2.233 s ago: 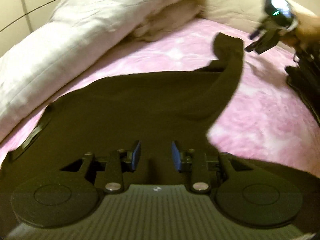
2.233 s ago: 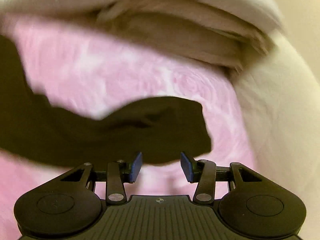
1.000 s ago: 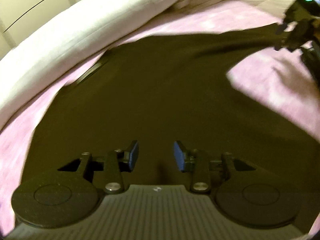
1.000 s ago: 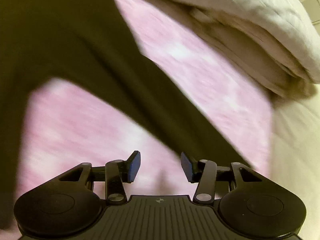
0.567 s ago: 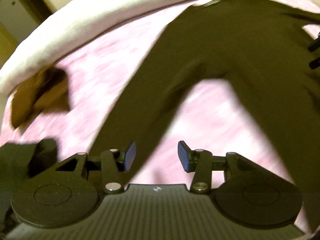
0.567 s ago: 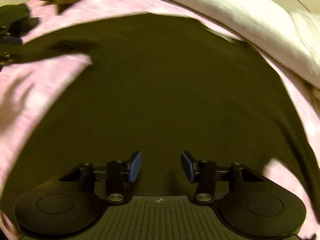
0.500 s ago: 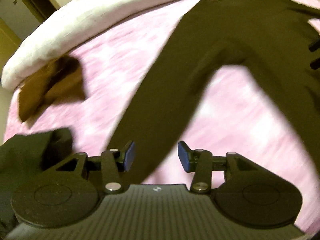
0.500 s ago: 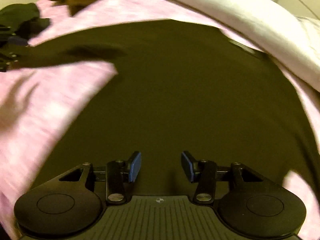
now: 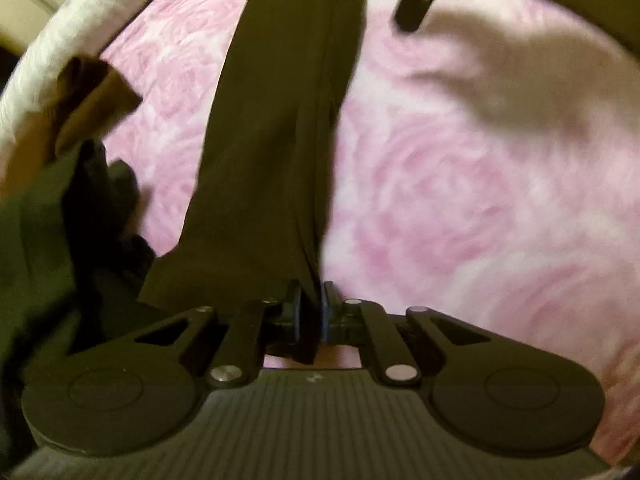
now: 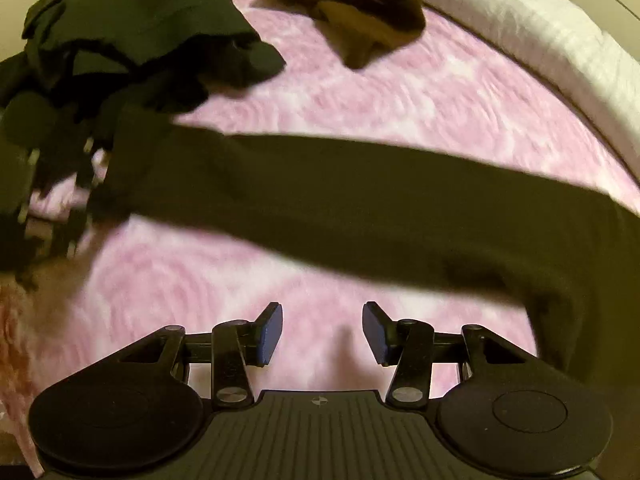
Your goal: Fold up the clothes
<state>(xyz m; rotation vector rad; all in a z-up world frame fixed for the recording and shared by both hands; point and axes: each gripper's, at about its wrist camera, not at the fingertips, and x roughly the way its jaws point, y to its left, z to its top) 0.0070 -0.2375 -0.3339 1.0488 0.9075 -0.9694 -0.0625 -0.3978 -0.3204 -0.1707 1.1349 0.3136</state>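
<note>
Left gripper (image 9: 309, 312) jaws closing on dark sleeve (image 9: 272, 140); right gripper (image 10: 322, 334) spread, empty, above pink bedspread (image 10: 400, 92).

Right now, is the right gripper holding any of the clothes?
No, the right gripper has its blue pads wide apart with only the pink bedspread showing between them, and the dark sleeve lies beyond its tips.
</note>
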